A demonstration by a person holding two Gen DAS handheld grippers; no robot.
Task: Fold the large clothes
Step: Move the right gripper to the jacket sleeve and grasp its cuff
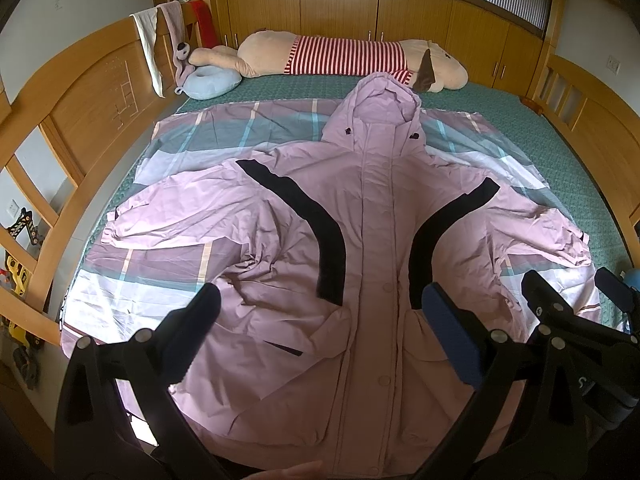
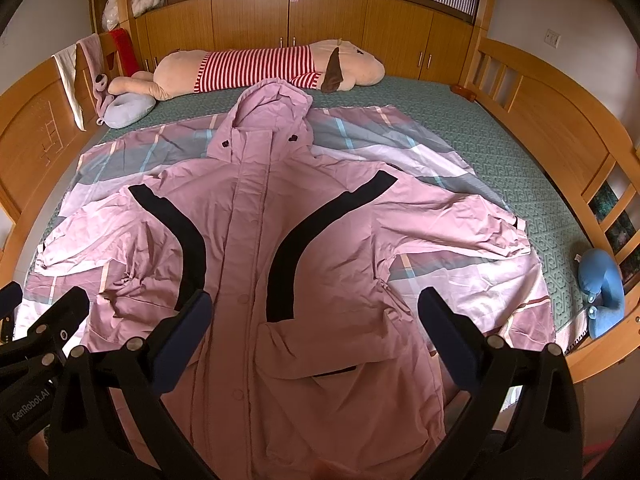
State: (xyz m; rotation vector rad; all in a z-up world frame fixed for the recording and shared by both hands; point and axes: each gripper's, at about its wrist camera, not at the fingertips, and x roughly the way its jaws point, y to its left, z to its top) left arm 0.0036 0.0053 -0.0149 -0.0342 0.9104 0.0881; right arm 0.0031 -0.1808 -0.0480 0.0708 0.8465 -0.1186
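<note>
So the pink hooded jacket (image 1: 372, 240) is lying face up on a plaid sheet (image 1: 132, 292) on the bed (image 2: 500, 144), sleeves spread out, hood pointing at the big striped plush dog (image 2: 272, 66). Left tongs (image 1: 320, 320) and right tongs (image 2: 316, 320) both hover wide open above the hem, holding nothing.

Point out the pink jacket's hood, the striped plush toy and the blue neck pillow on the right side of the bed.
hood (image 2: 272, 100), right wrist view, on its crown.
striped plush toy (image 2: 256, 66), right wrist view, on its striped shirt.
blue neck pillow (image 2: 604, 280), right wrist view, on its rounded body.
</note>
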